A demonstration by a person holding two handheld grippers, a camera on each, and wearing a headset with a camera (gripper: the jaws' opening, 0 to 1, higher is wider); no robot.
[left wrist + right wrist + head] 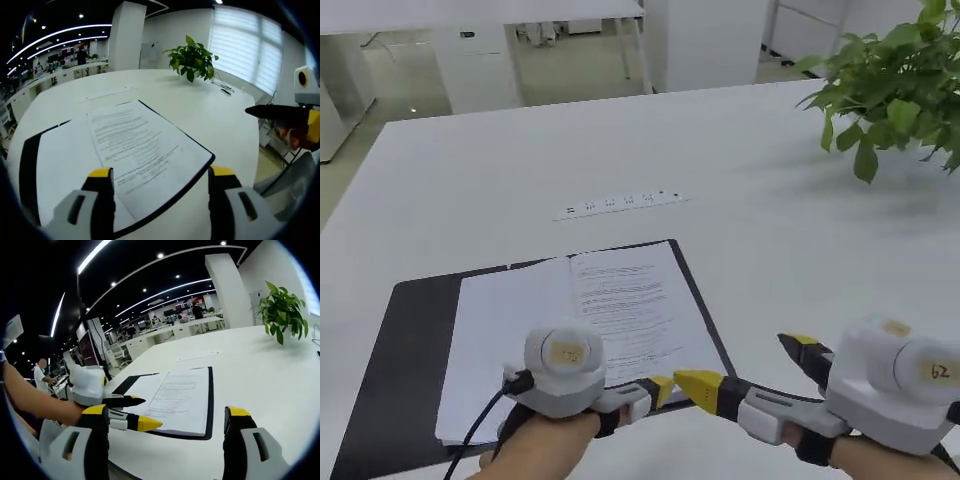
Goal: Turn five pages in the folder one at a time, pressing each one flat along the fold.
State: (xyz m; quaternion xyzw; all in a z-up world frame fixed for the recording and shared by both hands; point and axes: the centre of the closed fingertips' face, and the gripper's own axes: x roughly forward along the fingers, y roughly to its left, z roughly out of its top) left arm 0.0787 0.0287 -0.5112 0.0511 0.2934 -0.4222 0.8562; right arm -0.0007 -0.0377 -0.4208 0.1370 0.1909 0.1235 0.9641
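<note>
Just beyond the left gripper [161,172] fingers [102,190] lies the folder [28,165].

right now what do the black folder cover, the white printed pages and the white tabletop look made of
Black folder cover: thin, matte, stiff edge; probably plastic or coated board, can't tell which. White printed pages: paper, thin sheets with printed text. White tabletop: smooth, faint sheen; likely laminate.
</note>
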